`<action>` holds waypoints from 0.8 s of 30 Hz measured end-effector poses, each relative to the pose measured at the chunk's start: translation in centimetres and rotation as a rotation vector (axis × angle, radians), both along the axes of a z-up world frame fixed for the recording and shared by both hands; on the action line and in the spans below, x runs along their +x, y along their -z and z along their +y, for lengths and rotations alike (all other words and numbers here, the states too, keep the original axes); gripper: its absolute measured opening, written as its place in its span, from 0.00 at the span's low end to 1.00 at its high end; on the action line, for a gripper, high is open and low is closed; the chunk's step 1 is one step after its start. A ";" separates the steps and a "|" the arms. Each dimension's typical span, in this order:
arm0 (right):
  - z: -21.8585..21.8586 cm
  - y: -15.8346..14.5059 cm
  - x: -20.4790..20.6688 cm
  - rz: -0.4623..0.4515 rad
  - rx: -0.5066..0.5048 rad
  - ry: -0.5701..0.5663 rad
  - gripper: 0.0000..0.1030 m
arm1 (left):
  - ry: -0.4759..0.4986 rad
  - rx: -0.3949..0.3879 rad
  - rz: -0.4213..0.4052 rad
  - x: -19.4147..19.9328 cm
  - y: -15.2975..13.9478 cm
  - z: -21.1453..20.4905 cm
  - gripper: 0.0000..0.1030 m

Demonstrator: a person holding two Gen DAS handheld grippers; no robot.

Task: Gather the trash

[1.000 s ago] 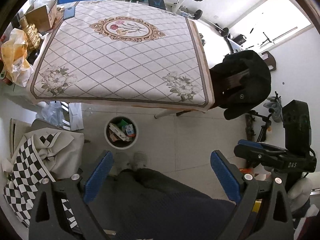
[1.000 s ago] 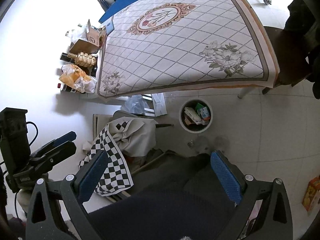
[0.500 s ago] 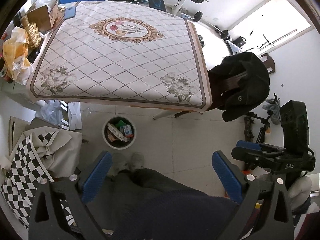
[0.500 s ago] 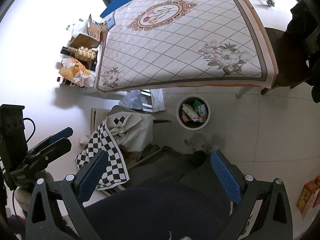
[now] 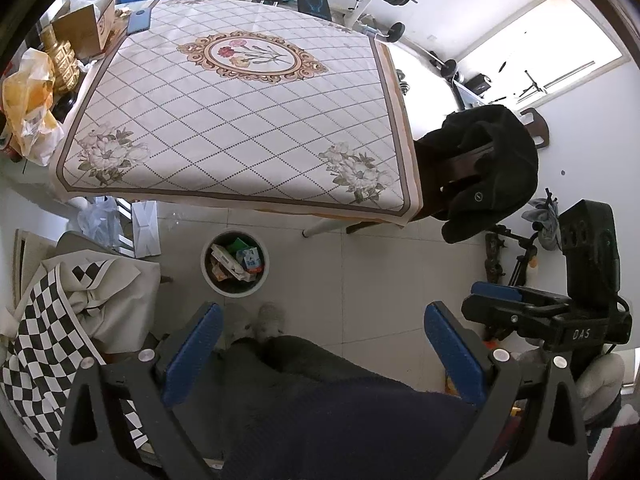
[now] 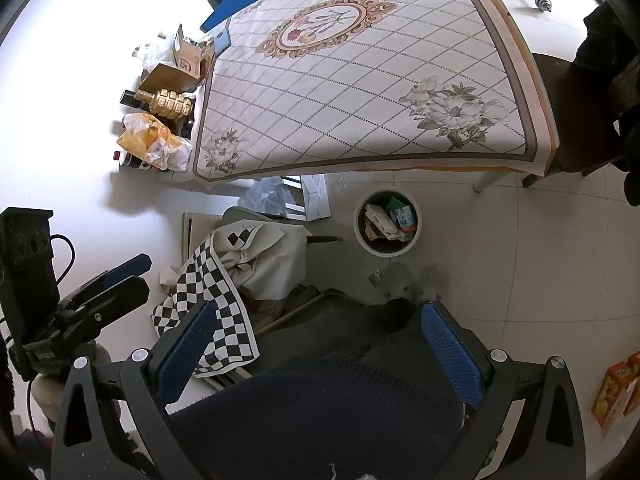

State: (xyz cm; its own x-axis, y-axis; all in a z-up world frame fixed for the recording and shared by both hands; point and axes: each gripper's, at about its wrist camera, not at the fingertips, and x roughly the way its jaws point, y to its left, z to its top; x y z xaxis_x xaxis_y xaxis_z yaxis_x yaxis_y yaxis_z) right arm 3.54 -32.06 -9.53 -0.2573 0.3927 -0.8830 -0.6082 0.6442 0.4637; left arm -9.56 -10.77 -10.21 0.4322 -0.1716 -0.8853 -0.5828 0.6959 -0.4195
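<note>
Fingers on both my grippers, left (image 5: 320,354) and right (image 6: 316,354), are spread wide, holding nothing. Past my knees and shoes, at eleven o'clock, the white bin (image 5: 235,263) stands on the floor, boxes and wrappers already inside. At twelve o'clock the bench (image 5: 240,120) looks bare. Collecting seems done; next I'd grab the foil scrap (image 6: 375,277) beside my shoes.

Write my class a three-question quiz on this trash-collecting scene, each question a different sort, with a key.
1. True or false: the bin stands on the table.
2. Which tool is shut? A) left tool B) right tool C) neither
3. Fill in: the small scrap lies on the ____, beside the bin.

Key: 1 false, it stands on the floor near the table's edge; 2 C, both are open and hold nothing; 3 floor.
</note>
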 end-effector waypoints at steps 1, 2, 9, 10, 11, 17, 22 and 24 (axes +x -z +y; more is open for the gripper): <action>0.0 0.0 0.1 0.001 0.001 0.002 1.00 | 0.001 0.000 -0.001 0.0 0.0 0.0 1.00; 0.0 0.0 0.1 0.000 0.002 0.005 1.00 | -0.001 0.000 -0.001 0.1 0.0 0.0 1.00; -0.3 0.0 0.3 0.006 0.003 0.008 1.00 | 0.001 0.002 -0.003 0.1 0.0 -0.1 1.00; -0.4 0.0 0.4 0.005 0.003 0.008 1.00 | -0.001 0.002 -0.003 0.3 0.0 -0.1 1.00; -0.4 0.0 0.4 0.006 0.004 0.009 1.00 | -0.001 0.001 -0.005 0.3 0.1 -0.1 1.00; -0.4 0.1 0.4 0.007 0.002 0.003 1.00 | -0.003 0.002 -0.006 0.4 0.1 -0.2 1.00; -0.4 0.1 0.1 0.007 0.002 0.010 1.00 | -0.006 0.001 -0.005 0.5 0.1 -0.2 1.00; -0.4 0.1 0.1 0.006 0.001 0.010 1.00 | -0.005 -0.002 -0.006 0.5 0.1 -0.2 1.00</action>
State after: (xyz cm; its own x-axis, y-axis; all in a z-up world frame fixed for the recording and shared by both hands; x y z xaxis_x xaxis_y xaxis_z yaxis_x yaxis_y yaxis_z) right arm 3.69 -32.44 -9.66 -0.2586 0.3965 -0.8809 -0.5993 0.6494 0.4682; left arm -9.11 -10.94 -10.31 0.4385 -0.1715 -0.8822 -0.5838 0.6919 -0.4247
